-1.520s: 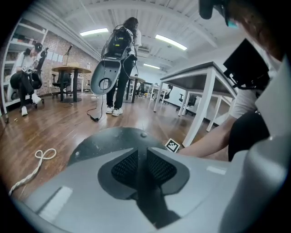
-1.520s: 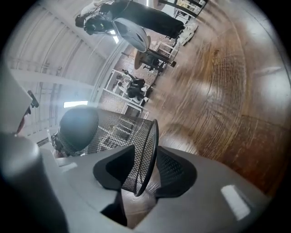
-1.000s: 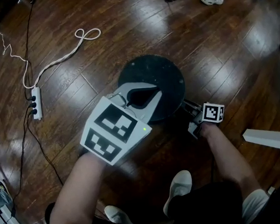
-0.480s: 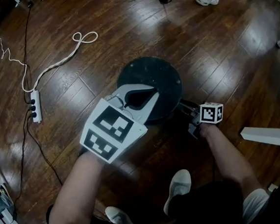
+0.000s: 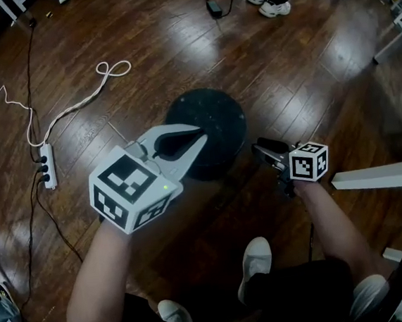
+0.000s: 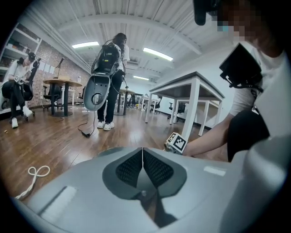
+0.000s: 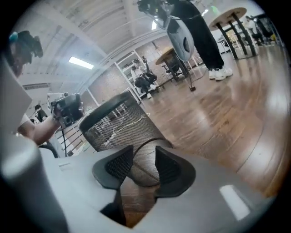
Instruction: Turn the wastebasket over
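Note:
The black mesh wastebasket (image 5: pixel 209 131) stands on the wooden floor, and from above I see its round dark top face. In the right gripper view its mesh wall (image 7: pixel 119 124) fills the space just beyond the jaws. My left gripper (image 5: pixel 199 131) hangs over the basket's near left part, shut with nothing between its pads (image 6: pixel 150 169). My right gripper (image 5: pixel 259 147) is just right of the basket, a little apart from its side. Its jaws are opening and its pads (image 7: pixel 166 166) touch nothing.
A white power strip (image 5: pixel 44 165) and a looped white cable (image 5: pixel 111 68) lie on the floor at the left. A black adapter (image 5: pixel 214 8) and a standing person's shoes (image 5: pixel 271 7) are beyond the basket. A white bar (image 5: pixel 379 175) juts in at the right. My own shoes (image 5: pixel 256 261) are below.
Both grippers have risen. The right gripper has come away from the basket's near right edge and its jaws have parted. The left gripper stays shut over the basket.

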Tool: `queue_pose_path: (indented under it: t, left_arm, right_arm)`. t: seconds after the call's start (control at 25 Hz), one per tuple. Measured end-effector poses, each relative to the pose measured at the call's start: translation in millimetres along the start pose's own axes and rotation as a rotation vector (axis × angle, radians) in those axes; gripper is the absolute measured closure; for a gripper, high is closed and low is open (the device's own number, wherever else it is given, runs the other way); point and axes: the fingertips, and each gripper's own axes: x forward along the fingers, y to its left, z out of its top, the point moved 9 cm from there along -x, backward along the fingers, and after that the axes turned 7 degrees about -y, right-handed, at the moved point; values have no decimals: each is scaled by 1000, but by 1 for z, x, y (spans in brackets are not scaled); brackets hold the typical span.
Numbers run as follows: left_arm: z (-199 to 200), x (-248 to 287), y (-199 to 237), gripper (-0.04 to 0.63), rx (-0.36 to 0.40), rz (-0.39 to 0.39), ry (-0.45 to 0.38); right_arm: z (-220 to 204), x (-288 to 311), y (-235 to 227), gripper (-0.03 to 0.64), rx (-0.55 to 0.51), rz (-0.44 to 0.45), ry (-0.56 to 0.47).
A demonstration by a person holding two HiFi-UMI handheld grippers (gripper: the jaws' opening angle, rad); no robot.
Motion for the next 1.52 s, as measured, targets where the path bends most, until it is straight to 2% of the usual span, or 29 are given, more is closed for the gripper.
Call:
queue_pose_path:
  t: [0.24, 0.44, 0.56, 0.68, 0.76, 0.88, 1.0, 1.16, 1.32, 1.52]
  left_arm:
    - [7, -27, -11, 591, -72, -52, -98]
    - [9, -54, -23, 582, -117, -61, -172]
    - [8, -65, -38, 574, -127, -88, -179]
    - [1, -75, -63, 574, -152, -120, -175]
    - [-3, -76, -77, 574, -158, -157, -179]
    - [-7, -77, -87, 572, -113, -190, -170]
    - [-7, -87, -88, 572, -76, -167, -172]
    - [-17, -93, -84, 573, -103, -132, -162]
    - [-24, -98, -74, 574, -58, -87, -124]
    - [-22, -101, -68, 574, -73, -83, -152]
  right_arm:
    - [64, -38, 75, 460, -180, 4, 15]
    - [121, -80, 151, 460, -337, 32, 23]
    - [150, -99, 199, 460, -396, 53, 36]
    - [156, -114, 245, 460, -416, 59, 62]
    - [154, -123, 266, 459, -406, 48, 33]
    - [143, -130, 282, 457, -440, 38, -11]
    - [135, -119, 290, 454, -522, 82, -24]
    - [122, -101, 290, 453, -593, 115, 38]
    - [121, -88, 292, 453, -627, 113, 81]
    - [122, -83, 294, 454, -631, 127, 88]
